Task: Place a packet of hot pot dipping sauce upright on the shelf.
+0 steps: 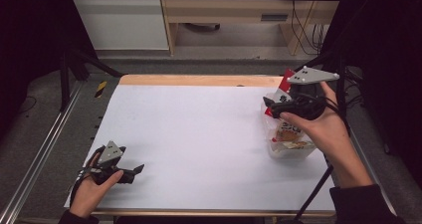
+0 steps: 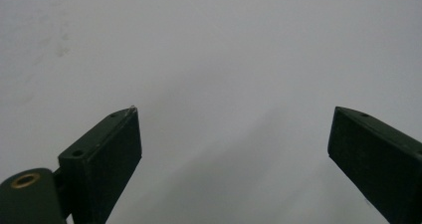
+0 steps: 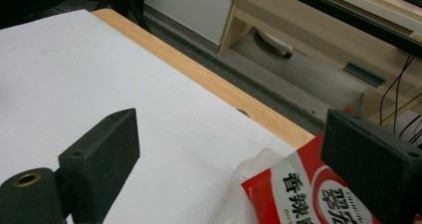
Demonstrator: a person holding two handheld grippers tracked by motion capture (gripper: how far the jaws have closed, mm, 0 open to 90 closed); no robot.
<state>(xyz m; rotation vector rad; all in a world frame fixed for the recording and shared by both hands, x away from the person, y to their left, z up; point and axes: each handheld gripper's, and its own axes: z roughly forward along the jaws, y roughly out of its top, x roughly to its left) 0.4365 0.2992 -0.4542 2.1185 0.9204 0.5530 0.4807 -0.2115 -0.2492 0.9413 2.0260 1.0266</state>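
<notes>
- Right gripper (image 1: 271,104) hovers over the clear plastic bag (image 1: 288,147) of snacks at the table's (image 1: 199,134) right edge, jaws spread, nothing between them.
- Red snack packet (image 3: 293,194) stands in the bag, probably just set down there.
- Left gripper (image 1: 135,171) rests near the front-left corner, jaws spread, idle.
- Packet print is partly cut off; the person's hand (image 1: 318,127) hides part of the bag.

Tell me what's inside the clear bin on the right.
In the clear bin stand snack packets: a red-and-white packet sticking up at the back and an orange one in front. The right hand and right gripper cover the rest.
</notes>
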